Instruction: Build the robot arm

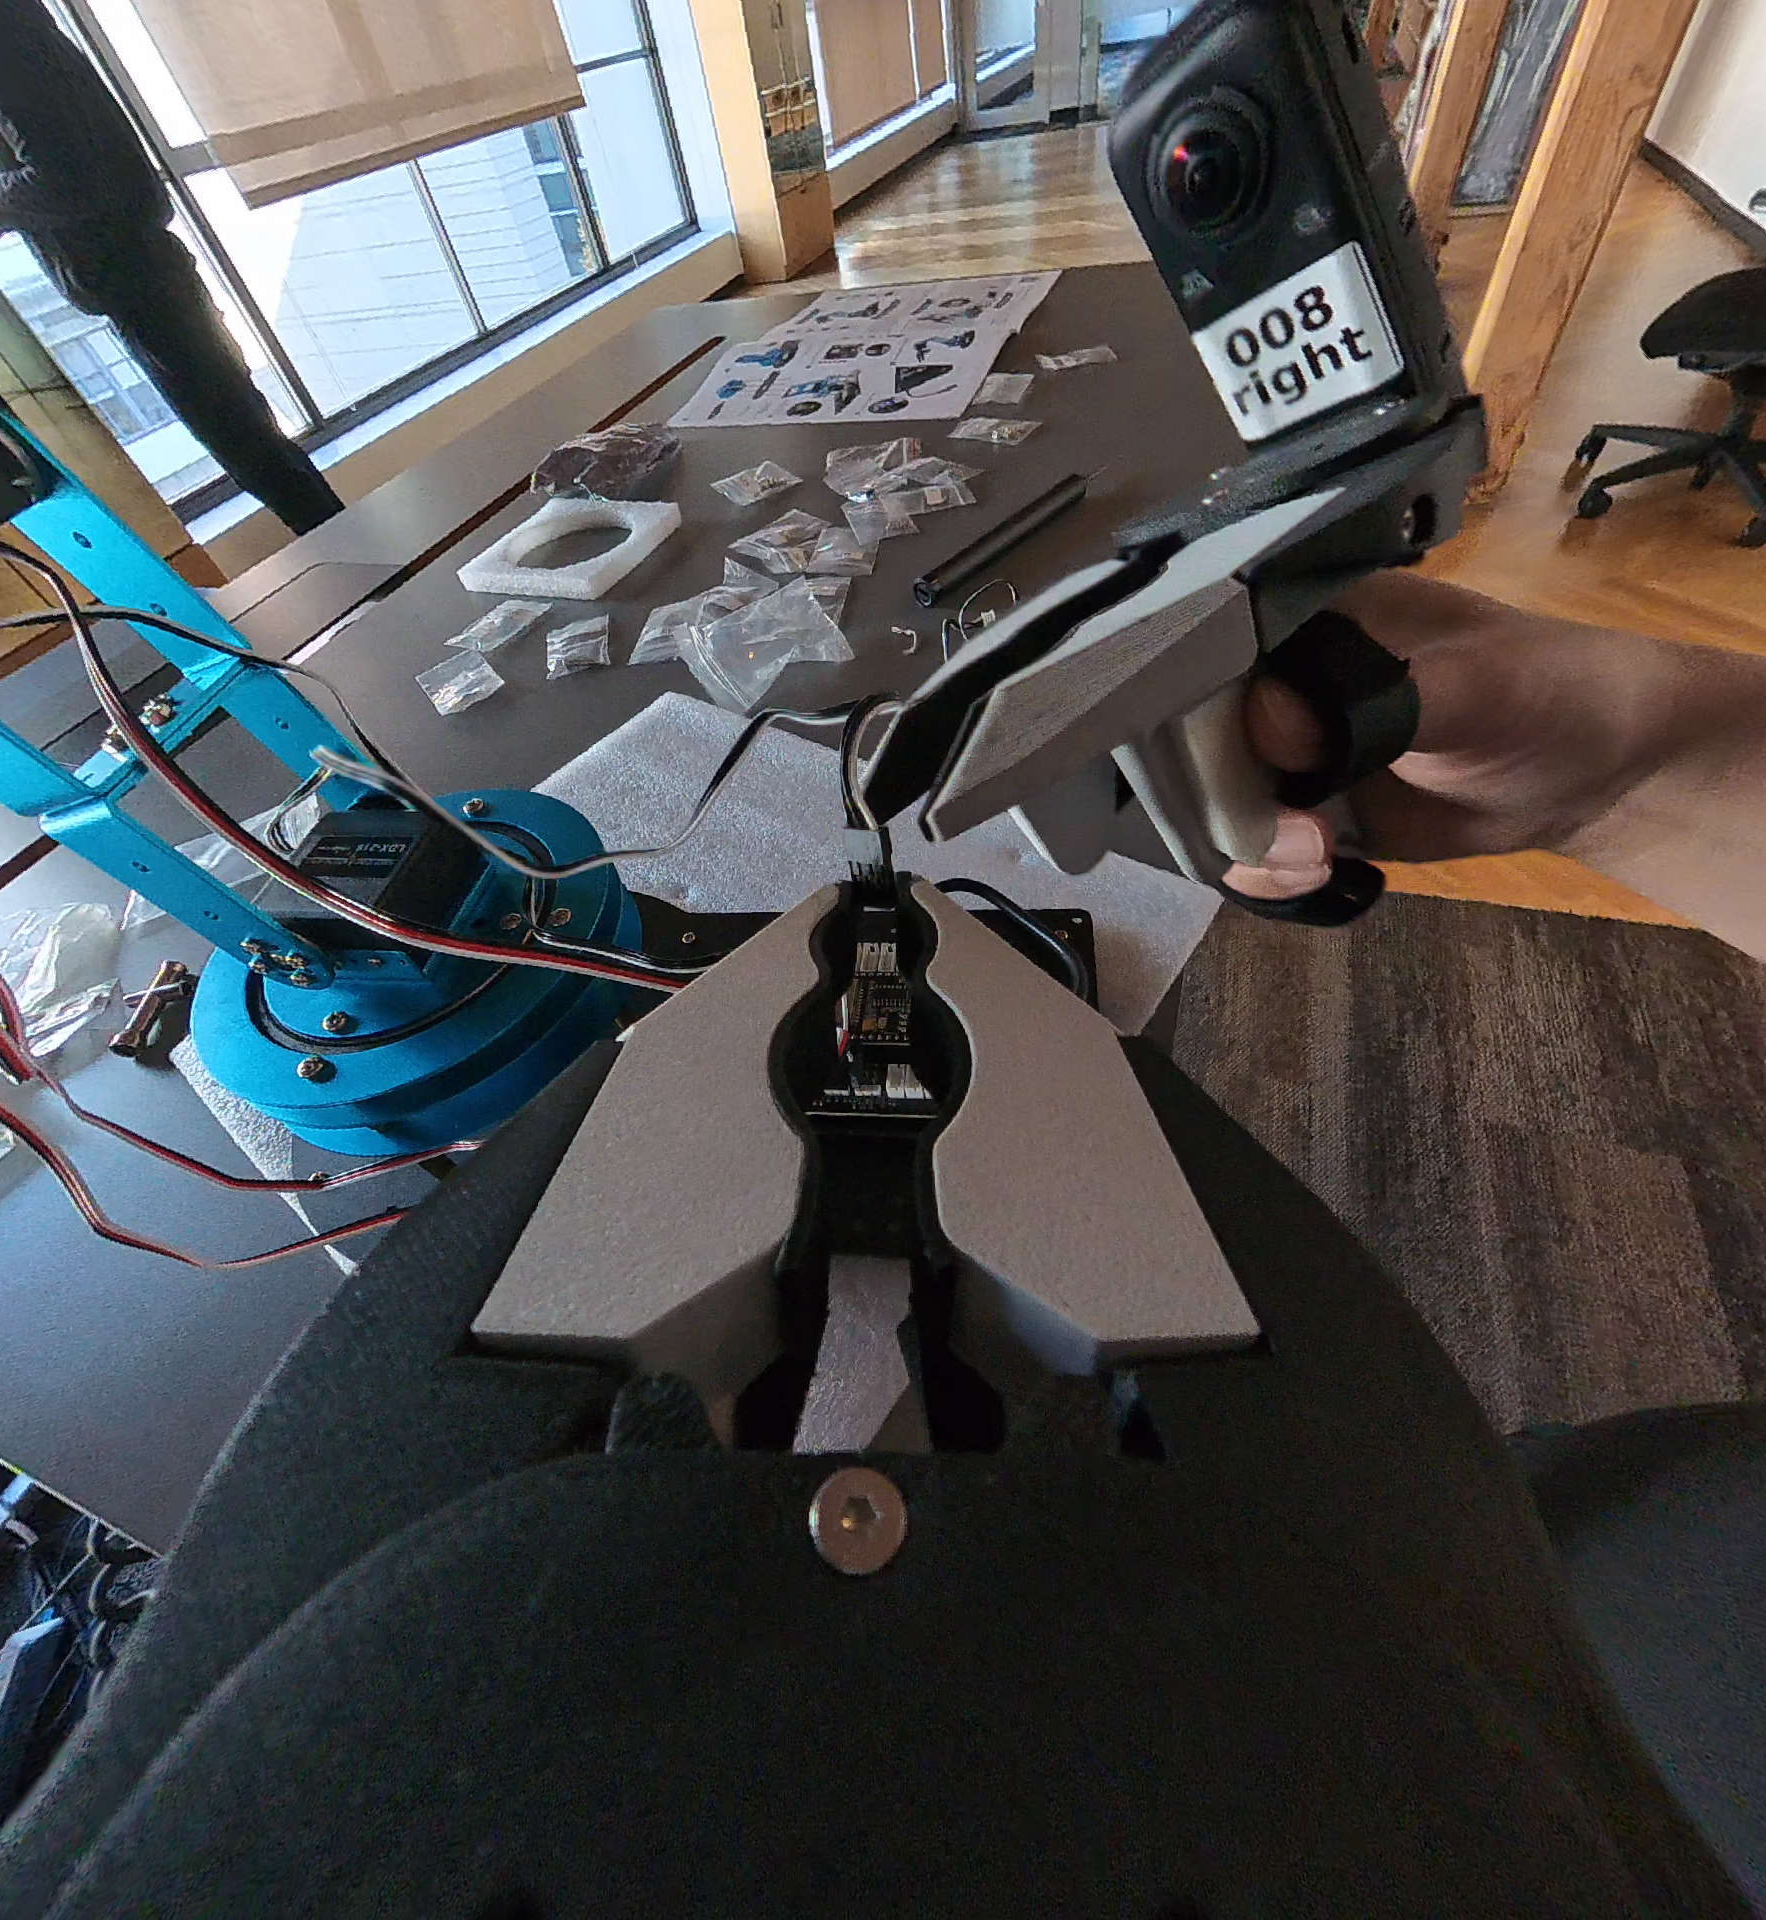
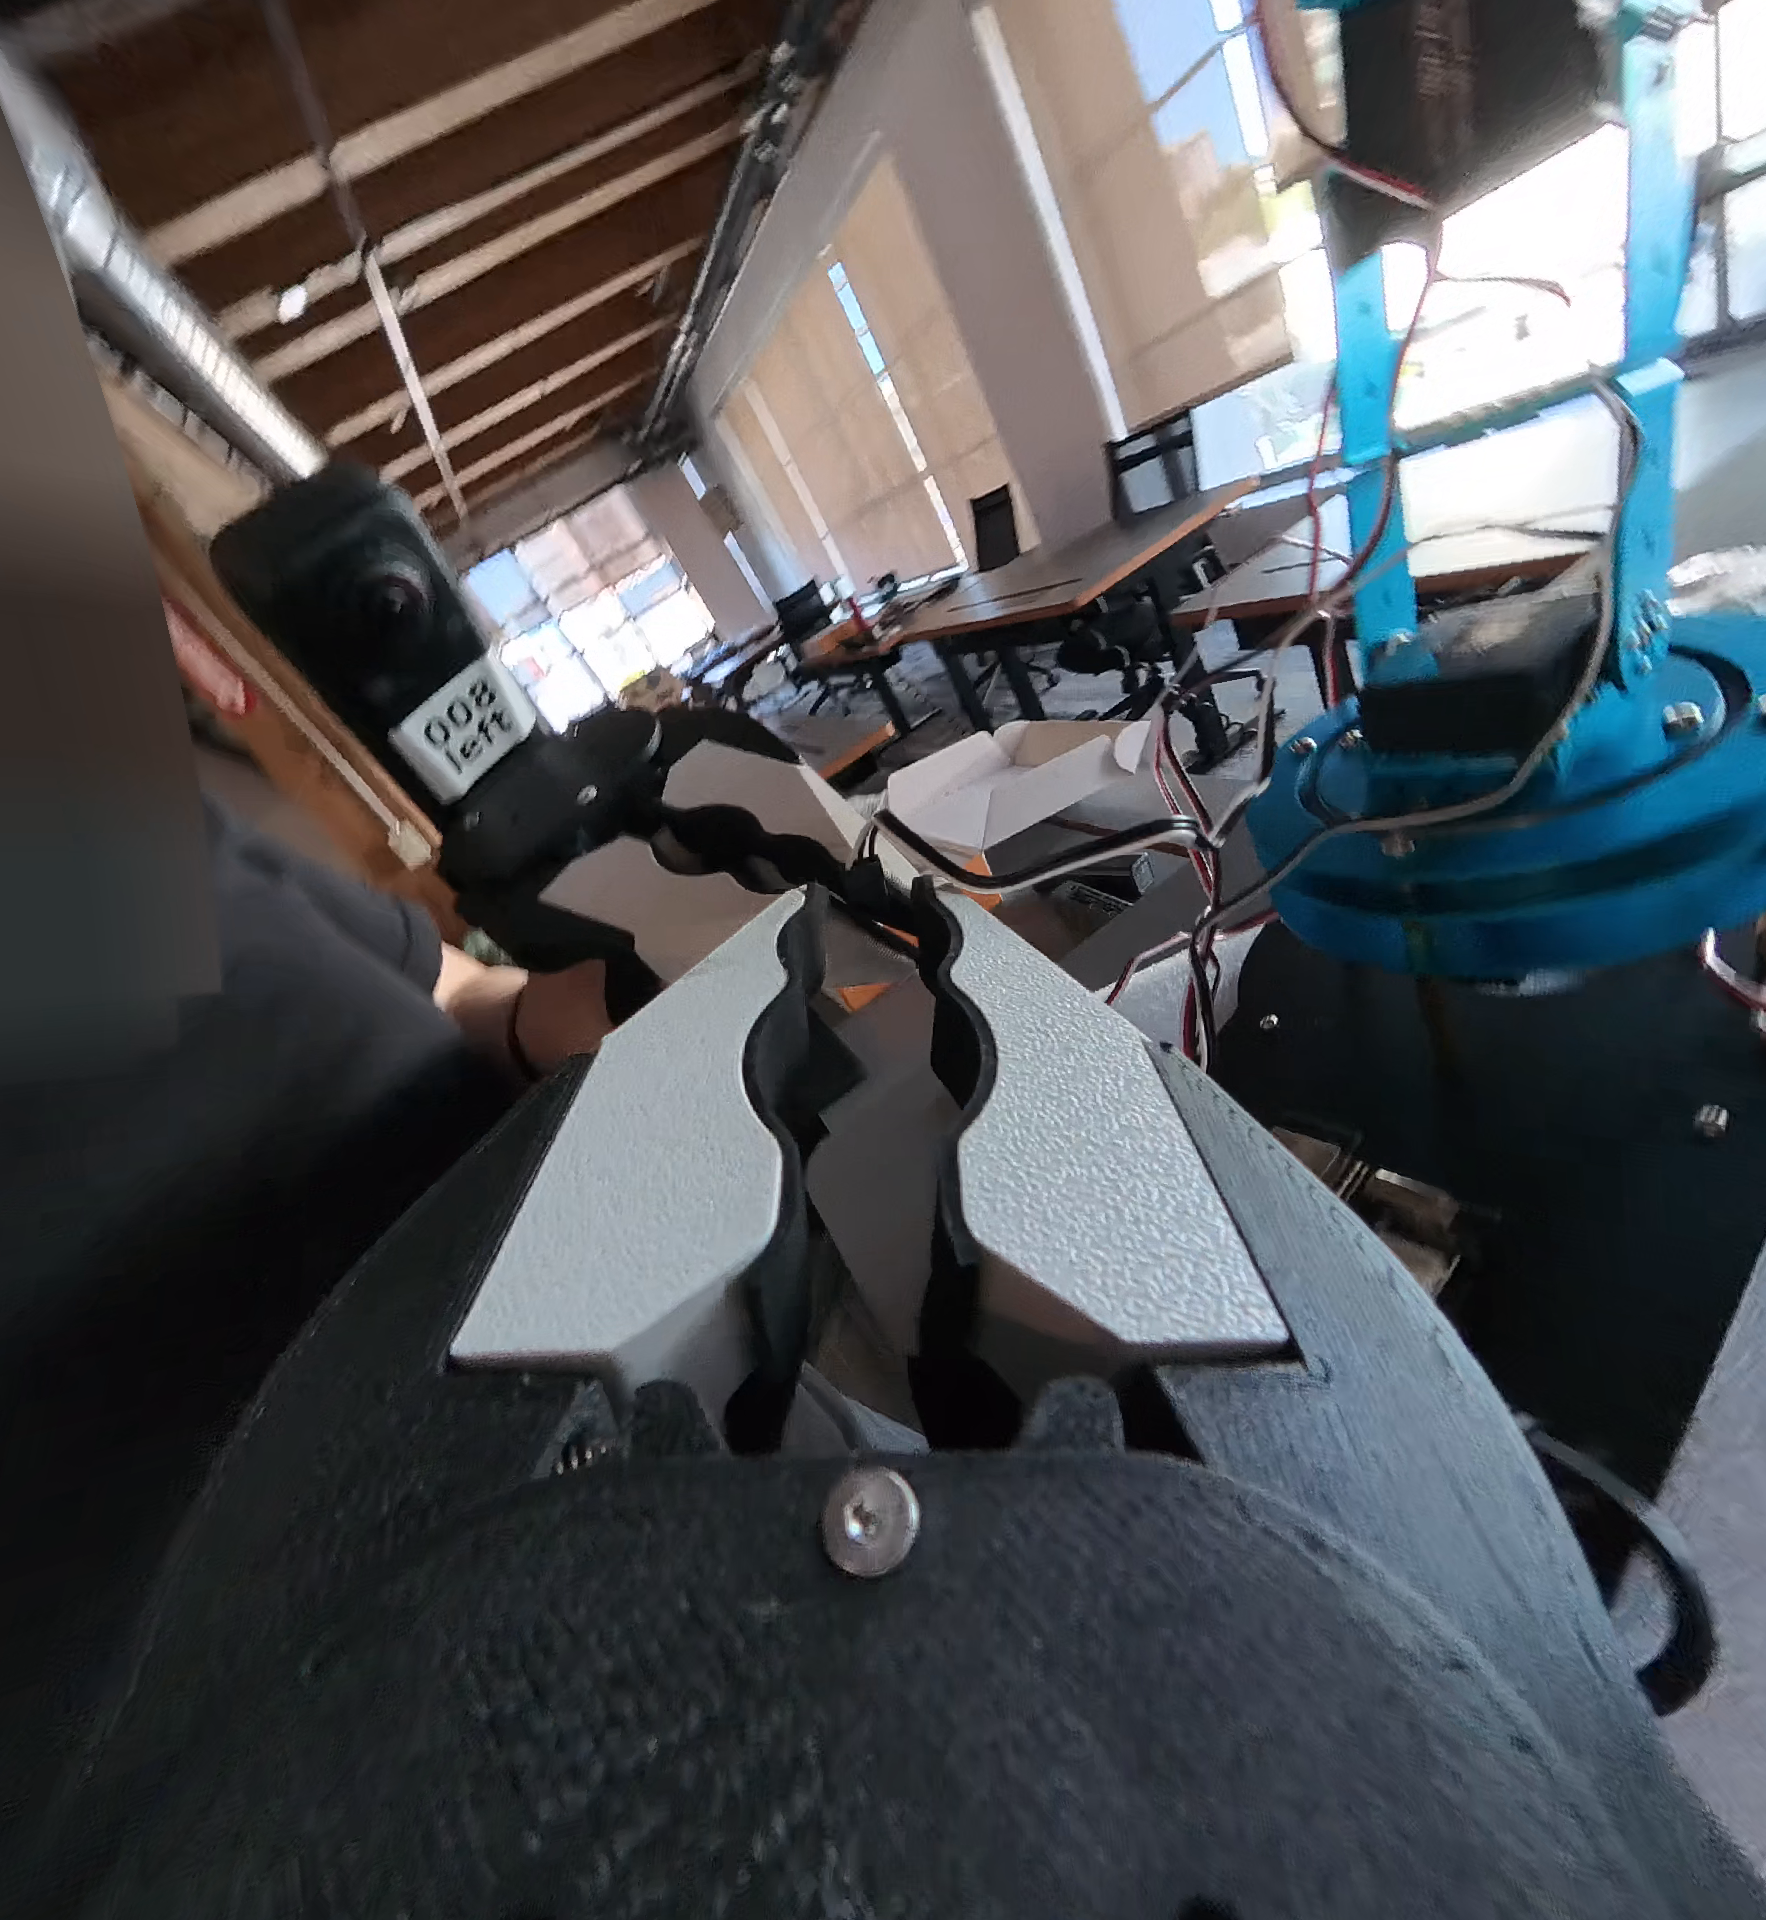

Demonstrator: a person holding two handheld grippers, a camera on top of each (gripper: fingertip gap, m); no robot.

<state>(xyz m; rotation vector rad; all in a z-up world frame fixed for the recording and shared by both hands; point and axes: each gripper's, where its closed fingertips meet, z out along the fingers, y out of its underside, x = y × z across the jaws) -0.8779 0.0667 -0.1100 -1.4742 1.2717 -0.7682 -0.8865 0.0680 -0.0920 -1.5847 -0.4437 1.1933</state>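
My left gripper is shut on a small black circuit board, which sits between its wavy pads. A black connector on a black-and-white cable stands at the board's far end. My right gripper comes in from the right and is shut on that cable just above the connector. In the right wrist view, my right gripper pinches the cable, with the left gripper right behind it. A blue robot arm stands to the left and also shows in the right wrist view.
Red, black and white cables trail from the arm. Several small plastic bags of parts, a white foam frame, a printed sheet, a black tube and a cross wrench lie on the dark table. A person stands by the window.
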